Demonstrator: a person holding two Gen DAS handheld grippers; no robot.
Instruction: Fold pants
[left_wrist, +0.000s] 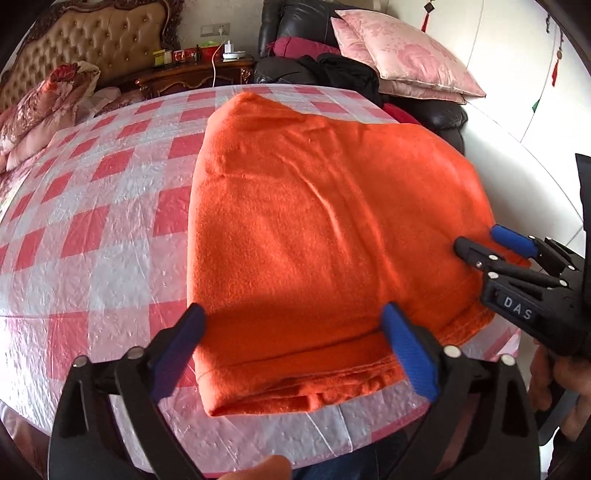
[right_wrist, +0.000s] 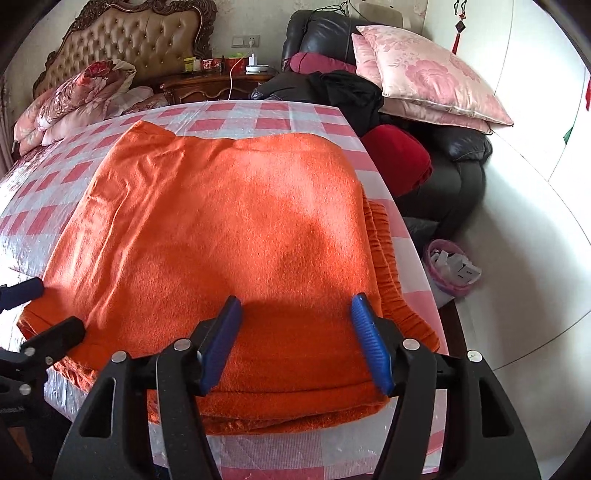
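Pants (left_wrist: 325, 229): orange, folded into a thick stack, lying on the checked worktop (left_wrist: 92, 206), right of centre in the left wrist view, centre in the right wrist view.

Hidden / unclear:
- How many layers the stack has cannot be counted; only the near edges show them.
- Gathered waistband peeks out at the stack's right side in the right wrist view; the rest of it is under the top layer.
- Worktop's near edge is cut off by the claw bodies at the bottom of both frames.
- A hand (left_wrist: 554, 384) on the right claw's handle is only partly in frame, lower right of the left view.

Claws:
- Left claw (left_wrist: 295, 350): jaws wide apart, straddling the near left corner of the stack; pads not pressing on cloth.
- Right claw (right_wrist: 295, 343): jaws apart over the near edge, nothing pinched.

Edges / room:
- Stack's right side lies close to the worktop's right edge.
- Broad bare worktop to the left of the stack and beyond it.
- Sofa (right_wrist: 458, 173) with pillows (right_wrist: 432, 77) sits beyond the right edge, upper right.
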